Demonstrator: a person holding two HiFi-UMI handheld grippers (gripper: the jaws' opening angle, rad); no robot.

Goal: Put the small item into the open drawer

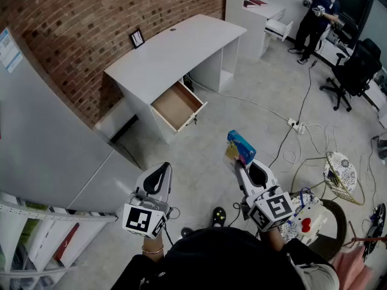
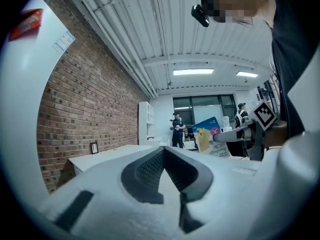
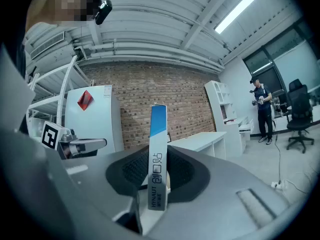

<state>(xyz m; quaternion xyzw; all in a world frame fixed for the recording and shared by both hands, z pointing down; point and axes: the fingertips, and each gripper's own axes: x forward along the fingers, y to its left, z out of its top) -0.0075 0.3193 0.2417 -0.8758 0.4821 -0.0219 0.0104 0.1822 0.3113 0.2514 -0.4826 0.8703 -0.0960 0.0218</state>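
My right gripper [image 1: 242, 164] is shut on a small flat box [image 1: 240, 148], blue and yellow, held upright over the grey floor. In the right gripper view the box [image 3: 158, 134] stands edge-on between the dark pads, its blue end sticking out past the jaws. My left gripper [image 1: 161, 175] hangs level to the left with its jaws together and nothing between them; its own view shows the pads meeting in a point [image 2: 164, 151]. The white desk [image 1: 175, 47] stands ahead by the brick wall, and its wooden drawer [image 1: 177, 106] is pulled open and looks empty.
A power strip [image 1: 296, 125] and loose cables lie on the floor to the right. A wire stool [image 1: 341, 173] and a black office chair [image 1: 357, 68] stand on the right. A person [image 1: 317, 17] stands at the far back. A metal shelf [image 1: 42, 234] is at the lower left.
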